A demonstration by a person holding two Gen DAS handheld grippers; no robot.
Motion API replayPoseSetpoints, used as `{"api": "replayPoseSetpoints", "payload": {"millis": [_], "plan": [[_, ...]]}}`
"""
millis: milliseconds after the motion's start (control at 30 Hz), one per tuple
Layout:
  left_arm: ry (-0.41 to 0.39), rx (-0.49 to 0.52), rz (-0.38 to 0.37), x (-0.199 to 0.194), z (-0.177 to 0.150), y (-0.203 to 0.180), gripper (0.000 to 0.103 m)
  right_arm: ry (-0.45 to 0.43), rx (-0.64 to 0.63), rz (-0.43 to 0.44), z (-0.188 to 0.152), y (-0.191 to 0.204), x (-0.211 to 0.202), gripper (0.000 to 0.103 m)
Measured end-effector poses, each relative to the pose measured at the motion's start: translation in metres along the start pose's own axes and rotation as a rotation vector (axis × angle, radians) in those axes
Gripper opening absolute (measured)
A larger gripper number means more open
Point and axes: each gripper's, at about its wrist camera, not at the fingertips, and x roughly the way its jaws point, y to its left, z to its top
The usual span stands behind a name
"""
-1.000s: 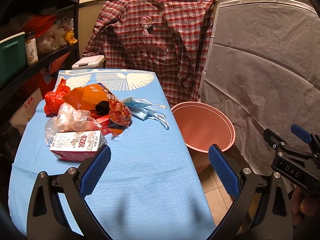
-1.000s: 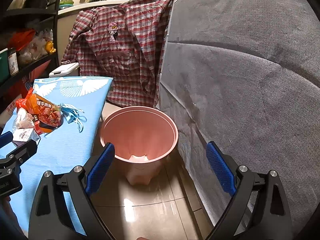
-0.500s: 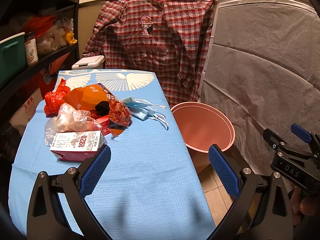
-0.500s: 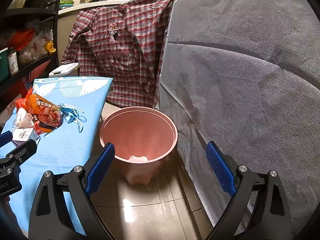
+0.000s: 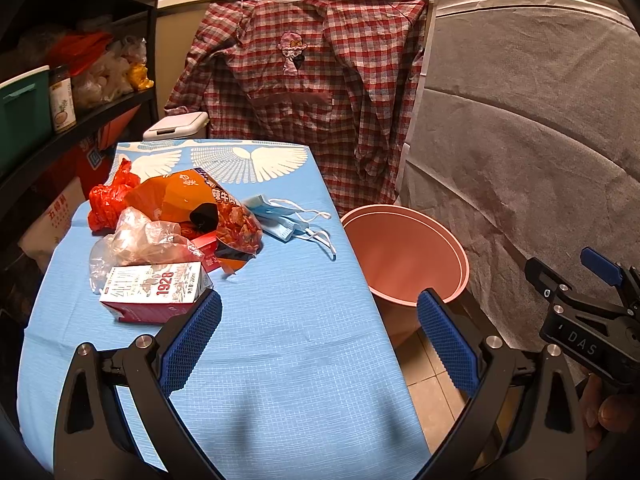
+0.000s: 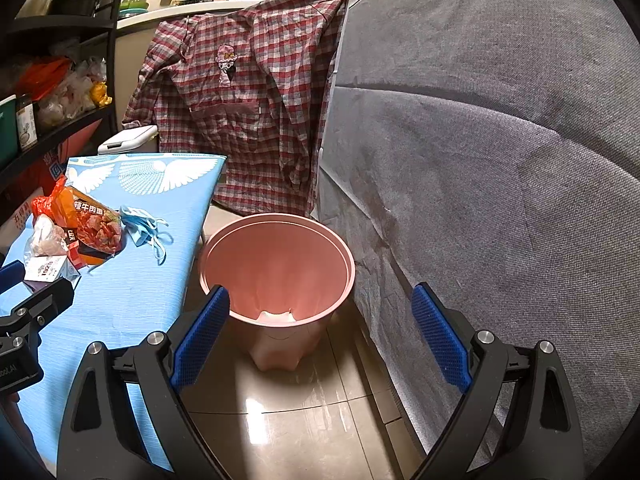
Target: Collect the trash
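Glossy beige tiled floor; grey fabric-covered surface at right; red plaid shirt hanging behind; dark shelving rack at left; table under blue cloth.

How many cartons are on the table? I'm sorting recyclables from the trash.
1. The milk carton lies on its side at the near edge of the trash pile, just ahead of the left gripper. Others may be hidden under the bags.

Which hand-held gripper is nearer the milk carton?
Left. The left hand-held gripper hovers open just short of the milk carton on the table; the right hand-held gripper, also open, faces the pink bin beside the table.
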Motion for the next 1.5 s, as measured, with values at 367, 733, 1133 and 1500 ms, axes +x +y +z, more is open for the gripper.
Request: {"api": "replayPoseSetpoints", "payload": {"millis": [367, 733, 1133, 1500], "plan": [[-0.006, 0.007, -0.013, -0.004, 0.004, -0.007, 0.092, -0.016, 0.011, 0.005, 0.001, -0.003, -0.003, 0.075], [-0.022, 0.012, -0.036, -0.020, 0.025, 0.011, 0.065, -0.046, 0.018, 0.106, 0.016, 0.006, -0.014, 0.053], [-0.093, 0.048, -0.030, -0.027, 0.107, 0.084, 0.031, -0.106, -0.025, 0.344, 0.085, 0.064, -0.025, 0.035], [-0.135, 0.033, 0.037, -0.002, 0.146, 0.175, 0.023, -0.038, -0.158, 0.532, 0.131, 0.142, 0.047, 0.010]]}}
